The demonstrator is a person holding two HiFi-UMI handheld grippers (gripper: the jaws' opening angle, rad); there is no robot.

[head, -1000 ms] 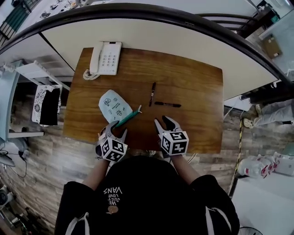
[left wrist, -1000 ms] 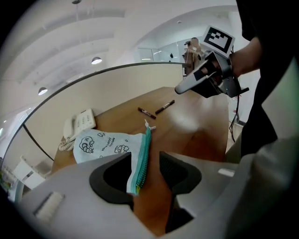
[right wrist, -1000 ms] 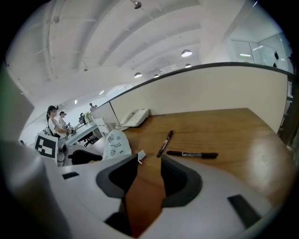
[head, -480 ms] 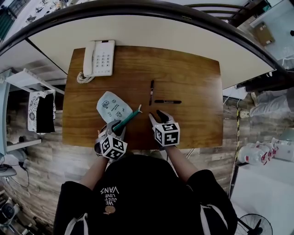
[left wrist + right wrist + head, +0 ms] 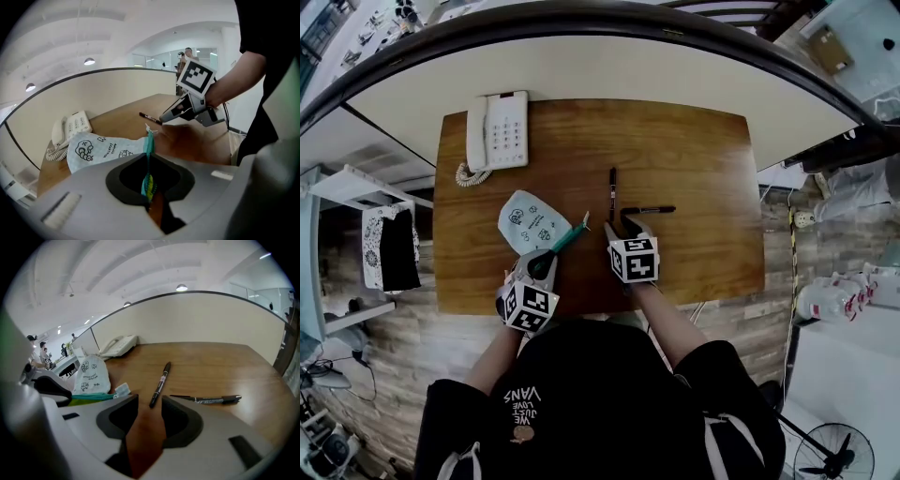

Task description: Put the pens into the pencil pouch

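My left tool (image 5: 542, 264) is closing, its jaws pinching the teal zipper edge of the pencil pouch (image 5: 528, 219). My right tool (image 5: 623, 226) is open and empty. A black pen (image 5: 612, 190) lies just ahead of it and a second pen (image 5: 649, 210) crosswise beside it, both on the desk (image 5: 694, 150). I can't see the pouch contents; only the left gripper view shows a yellow-green lining.

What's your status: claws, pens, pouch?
Left claw closing on pouch at its teal zip edge. Right claw open, empty, lined up on near pen. Second pen beside it, both on table. Nothing in the way.
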